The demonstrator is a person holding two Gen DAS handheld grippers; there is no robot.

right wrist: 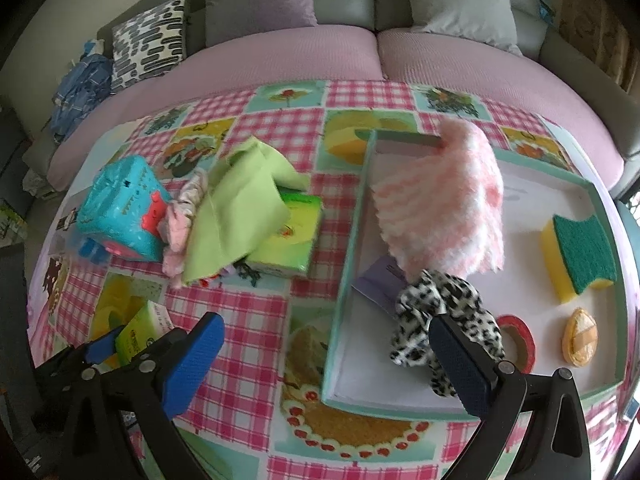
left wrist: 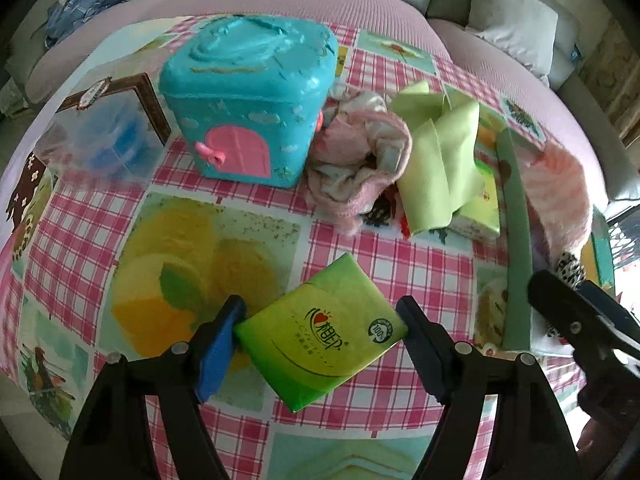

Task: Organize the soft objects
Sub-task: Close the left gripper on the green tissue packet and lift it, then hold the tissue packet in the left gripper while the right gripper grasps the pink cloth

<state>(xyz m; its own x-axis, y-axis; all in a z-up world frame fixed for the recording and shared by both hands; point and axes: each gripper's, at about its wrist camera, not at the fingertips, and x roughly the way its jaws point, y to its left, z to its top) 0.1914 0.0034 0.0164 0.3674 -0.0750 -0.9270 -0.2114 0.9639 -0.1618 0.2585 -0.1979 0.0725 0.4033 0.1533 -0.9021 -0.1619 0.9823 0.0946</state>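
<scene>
Left wrist view: the left tool [left wrist: 320,330] grips a green tissue pack [left wrist: 320,336] between its blue pads, just above the checked cloth of the bench [left wrist: 360,404]. Beyond it sit a turquoise toy house [left wrist: 248,100], a crumpled pink sock [left wrist: 360,160], a green cloth [left wrist: 436,160] draped over a second tissue pack [left wrist: 480,212], and a clear plastic box [left wrist: 100,140] at far left. The green-rimmed tray [left wrist: 516,240] stands at right with a fluffy pink cloth [left wrist: 560,192] over its edge.

Right wrist view: the right tool [right wrist: 324,360] hangs with its fingers spread wide and nothing between them, straddling the near left wall of the tray [right wrist: 348,248]. Inside lie the fluffy pink cloth [right wrist: 444,200], a leopard-print scrunchie [right wrist: 440,320] just beside the right finger, a yellow-and-green sponge [right wrist: 580,256], an orange puff [right wrist: 580,336], a red tape roll [right wrist: 520,340] and a purple card [right wrist: 376,284].

Sorting looks roughly half done: several soft items are in the tray, while the held tissue pack, the sock, the green cloth [right wrist: 240,208] and the second pack [right wrist: 292,240] remain outside it on the bench.
</scene>
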